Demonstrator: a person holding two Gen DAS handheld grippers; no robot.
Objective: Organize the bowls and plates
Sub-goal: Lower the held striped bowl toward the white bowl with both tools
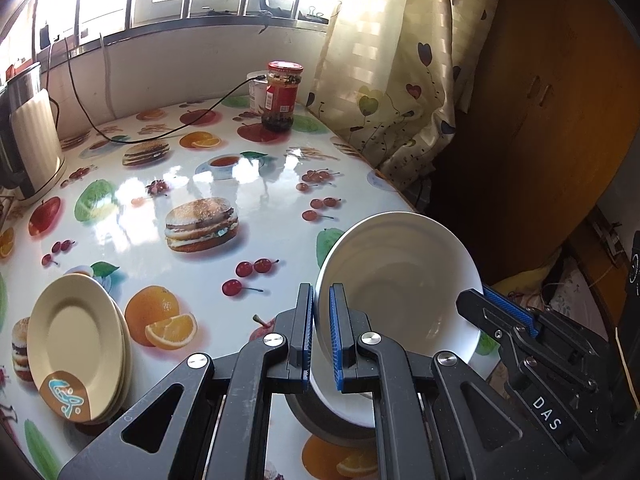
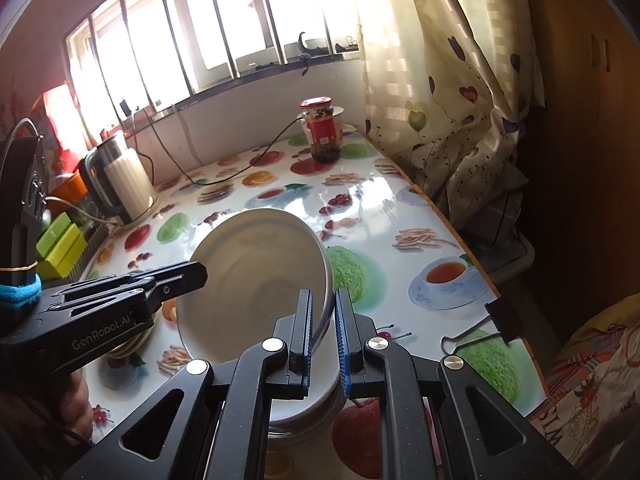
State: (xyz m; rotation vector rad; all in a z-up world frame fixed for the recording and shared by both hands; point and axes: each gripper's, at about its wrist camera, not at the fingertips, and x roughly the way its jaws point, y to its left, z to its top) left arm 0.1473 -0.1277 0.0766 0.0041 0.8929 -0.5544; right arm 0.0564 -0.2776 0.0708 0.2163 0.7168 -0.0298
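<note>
Holding: two black grippers with blue ribbed pads share one deep white ceramic bowl [image 1: 400,280], tilted on edge just above the fruit-and-burger printed glossy table [image 1: 192,184].
Left gripper [image 1: 321,332]: clamped together on the bowl's left rim, wall pinched between the pads.
Right gripper [image 2: 324,336]: clamped on the opposite rim, seen from its own camera; in the left view it [image 1: 486,300] reaches in from the right.
Bowl position: near the table's front right edge; beneath it sits a dark round base, perhaps another bowl, though I cannot tell.
Plates: a stack of cream round plates [image 1: 76,344] with a brown and blue motif lies at the table's front left, well apart from the bowl.
Step in hand, as I judge it: carrying the bowl to its place.
Doing it well: move both hands together at one pace so neither pad twists the rim; level the bowl before setting it down; release only once it rests flat.
Only in left view: the plate stack in full.
Only in right view: a black binder clip [image 2: 500,320] on the table edge, green boxes [image 2: 60,248] and a white electric kettle [image 2: 128,184] clearly at the left, plus the person's hand [image 2: 76,404] holding the left gripper's handle.
Shared: a red-lidded glass jar [image 1: 283,96] stands far back by the window.
</note>
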